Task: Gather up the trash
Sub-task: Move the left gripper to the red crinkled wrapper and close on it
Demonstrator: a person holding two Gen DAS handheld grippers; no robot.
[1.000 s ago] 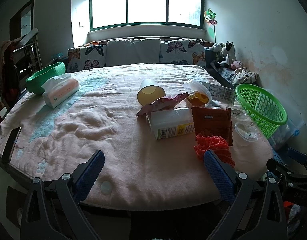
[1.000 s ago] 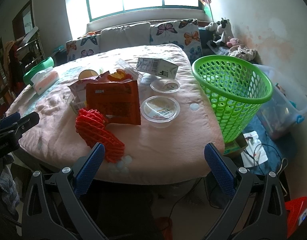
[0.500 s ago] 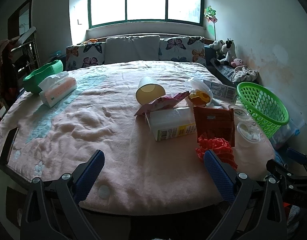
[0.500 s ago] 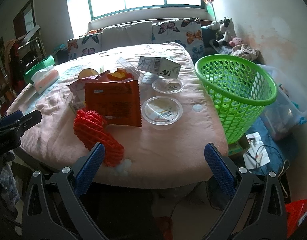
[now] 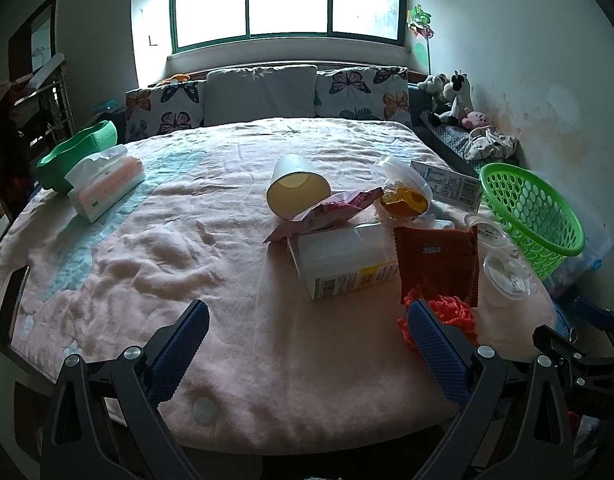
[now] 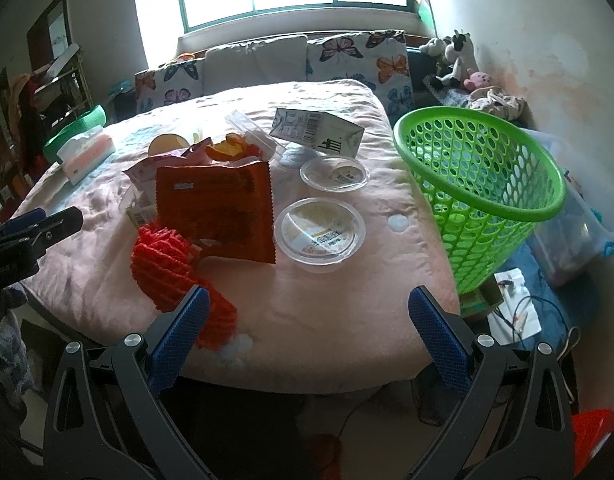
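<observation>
On the pink-blanketed bed [image 5: 155,264] the trash sits in a loose heap near the right edge, just beside the green mesh basket [image 6: 483,184] that stands off the bed's corner. Both tools are spread wide and empty: the left tool [image 5: 307,344] hangs over the foot of the bed, the right tool [image 6: 307,320] faces the pile. Closest to the right tool is the red foam net sleeve [image 6: 175,264], soft, springy and featherlight, best pinched across its bunched middle. The red-brown snack wrapper [image 6: 215,208] is thin, crinkly and slick, so an edge pinch looks best. The clear lidded cup [image 6: 319,232] is brittle, best taken by the rim. The milk carton [image 6: 315,132] looks stiff and light. Compared with a second ago, both views have crept forward and slightly up, and nothing on the bed has shifted.
</observation>
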